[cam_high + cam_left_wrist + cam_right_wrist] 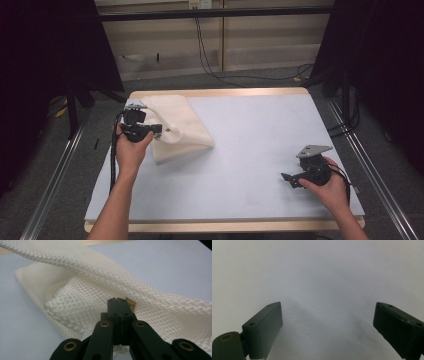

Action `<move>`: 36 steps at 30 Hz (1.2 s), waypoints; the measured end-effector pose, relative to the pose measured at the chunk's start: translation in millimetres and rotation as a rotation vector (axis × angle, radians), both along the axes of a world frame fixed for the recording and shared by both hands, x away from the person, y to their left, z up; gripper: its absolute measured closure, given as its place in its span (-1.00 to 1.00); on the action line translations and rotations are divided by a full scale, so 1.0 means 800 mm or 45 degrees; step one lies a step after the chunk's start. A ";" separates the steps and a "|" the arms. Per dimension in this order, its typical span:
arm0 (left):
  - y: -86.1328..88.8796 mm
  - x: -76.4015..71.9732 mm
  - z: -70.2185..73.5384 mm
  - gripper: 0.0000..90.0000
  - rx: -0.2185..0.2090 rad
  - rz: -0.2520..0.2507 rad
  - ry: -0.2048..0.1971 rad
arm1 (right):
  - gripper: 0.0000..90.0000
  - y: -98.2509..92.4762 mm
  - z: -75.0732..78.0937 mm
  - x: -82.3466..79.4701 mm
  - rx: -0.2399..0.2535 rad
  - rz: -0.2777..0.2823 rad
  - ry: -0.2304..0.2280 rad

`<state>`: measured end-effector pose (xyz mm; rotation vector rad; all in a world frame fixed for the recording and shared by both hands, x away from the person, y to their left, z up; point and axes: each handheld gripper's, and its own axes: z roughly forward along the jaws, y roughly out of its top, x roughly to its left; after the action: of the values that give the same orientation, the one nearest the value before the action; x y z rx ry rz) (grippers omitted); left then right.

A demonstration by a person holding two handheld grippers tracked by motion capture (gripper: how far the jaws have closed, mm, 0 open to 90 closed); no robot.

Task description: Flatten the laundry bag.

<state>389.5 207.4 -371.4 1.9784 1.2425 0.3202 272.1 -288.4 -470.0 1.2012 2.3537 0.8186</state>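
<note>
A white mesh cloth [175,127] lies folded on the pale blue table top [250,145] at the back left. My left gripper [159,129] is at the cloth's left edge with its jaws pressed together on a raised layer of the mesh cloth [100,272]; a small tan tag [130,304] shows right at the tips. The lifted layer drapes across above a thicker folded part [72,305]. My right gripper [287,180] rests low over the table at the front right, with its fingers [263,327] wide apart and nothing between them.
The table has a wooden rim [220,92] along the far edge. Metal rails [370,170] run along both sides on the floor, and cables [210,60] hang behind the table.
</note>
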 end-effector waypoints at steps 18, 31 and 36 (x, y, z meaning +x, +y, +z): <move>-0.056 0.011 -0.004 1.00 -0.025 -0.080 -0.018 | -0.81 0.001 -0.001 -0.001 -0.013 0.012 -0.001; -0.086 0.021 -0.013 1.00 -0.047 -0.098 -0.045 | -0.81 0.002 -0.002 -0.001 -0.016 0.028 -0.002; -0.094 0.022 -0.017 1.00 -0.054 -0.119 -0.038 | -0.81 0.003 -0.002 -0.001 -0.017 0.031 -0.001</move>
<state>407.3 132.2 -385.3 1.9810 1.1252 0.2740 271.5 -286.2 -471.4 1.1681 2.3739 0.8099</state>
